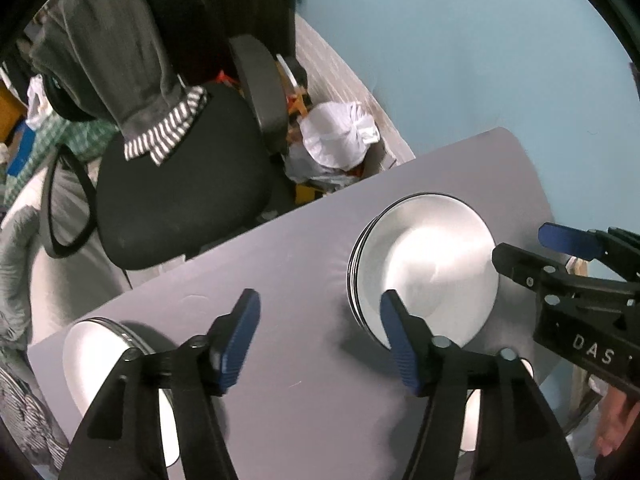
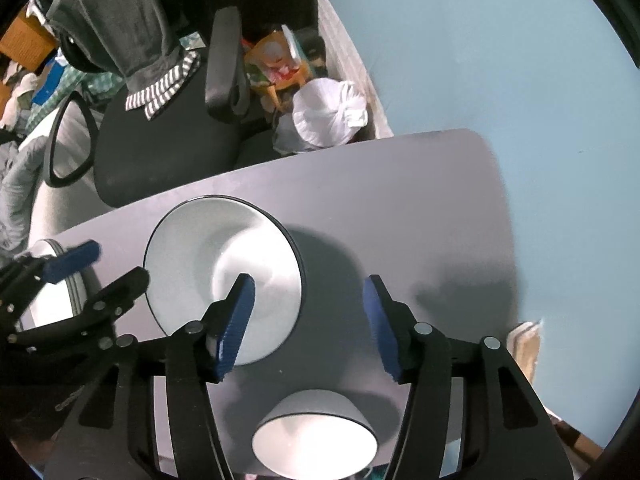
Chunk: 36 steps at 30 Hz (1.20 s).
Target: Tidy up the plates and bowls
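Both tools point steeply down over the grey table (image 1: 304,264), and both stand released: the left gripper (image 1: 320,336) has blue pads spread with only bare tabletop between them, and the right gripper (image 2: 310,316) likewise holds nothing, its jaws parted above the table. The stack of plates (image 1: 424,264) sits flat near the table's far side; dark rims show layered at its left edge, so several plates are nested there, presumably to gather like with like. The right gripper's left pad overlaps the stack's near rim in its own view, but contact cannot be judged. A bowl (image 2: 316,436) rests upright just below the right gripper. Another white dish (image 1: 92,356), plate or bowl unclear, lies at the table's near-left corner, well apart from the stack. An office chair (image 1: 180,184) draped with clothing stands beyond the table.
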{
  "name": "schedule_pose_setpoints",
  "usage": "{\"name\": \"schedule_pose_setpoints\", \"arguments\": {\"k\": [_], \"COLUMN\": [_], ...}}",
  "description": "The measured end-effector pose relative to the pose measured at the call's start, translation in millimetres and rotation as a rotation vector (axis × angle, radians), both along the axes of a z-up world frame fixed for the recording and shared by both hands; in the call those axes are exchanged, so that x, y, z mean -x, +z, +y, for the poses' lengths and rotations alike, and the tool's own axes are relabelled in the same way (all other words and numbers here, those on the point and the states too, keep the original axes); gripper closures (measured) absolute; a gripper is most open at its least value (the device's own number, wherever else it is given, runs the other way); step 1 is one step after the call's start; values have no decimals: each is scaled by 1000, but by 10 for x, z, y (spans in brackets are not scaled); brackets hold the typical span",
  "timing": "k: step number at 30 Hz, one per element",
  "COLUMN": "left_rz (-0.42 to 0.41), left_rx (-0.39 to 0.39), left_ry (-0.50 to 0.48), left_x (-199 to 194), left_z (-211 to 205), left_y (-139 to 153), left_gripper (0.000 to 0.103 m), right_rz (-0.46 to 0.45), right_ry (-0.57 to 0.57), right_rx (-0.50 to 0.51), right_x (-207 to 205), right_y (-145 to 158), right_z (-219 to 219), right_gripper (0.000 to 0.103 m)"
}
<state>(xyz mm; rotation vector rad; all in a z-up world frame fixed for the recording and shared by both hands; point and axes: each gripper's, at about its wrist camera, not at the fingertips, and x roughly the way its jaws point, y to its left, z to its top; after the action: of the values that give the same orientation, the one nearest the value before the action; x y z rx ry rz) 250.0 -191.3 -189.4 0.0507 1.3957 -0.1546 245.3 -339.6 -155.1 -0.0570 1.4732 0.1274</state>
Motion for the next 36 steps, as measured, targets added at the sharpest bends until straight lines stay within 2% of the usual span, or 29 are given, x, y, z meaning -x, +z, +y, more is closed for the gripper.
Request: {"name": "schedule_pose_setpoints", "arguments": {"k": [4, 8, 20, 23, 36], "left_rz": [-37, -79, -145, -161, -162], "left_rx": [3, 11, 60, 66, 78], "left_ry": [-5, -7, 2, -8, -43], "left_x": [101, 203, 441, 517, 868], "left_z": [0, 7, 153, 186, 285], "left_y": [186, 406, 842, 903, 1033], "left_gripper": [36, 32, 28, 23, 23], "right_rz": [-31, -53, -126, -148, -201], "right_ry": [1, 2, -29, -33, -80], "right_rx": [27, 48, 36, 35, 31], "right_x": [60, 113, 398, 451, 778], "right_y": [118, 232, 639, 744, 1043], "right_z": [16, 21, 12, 32, 7], "right_gripper": [46, 46, 46, 46, 46]}}
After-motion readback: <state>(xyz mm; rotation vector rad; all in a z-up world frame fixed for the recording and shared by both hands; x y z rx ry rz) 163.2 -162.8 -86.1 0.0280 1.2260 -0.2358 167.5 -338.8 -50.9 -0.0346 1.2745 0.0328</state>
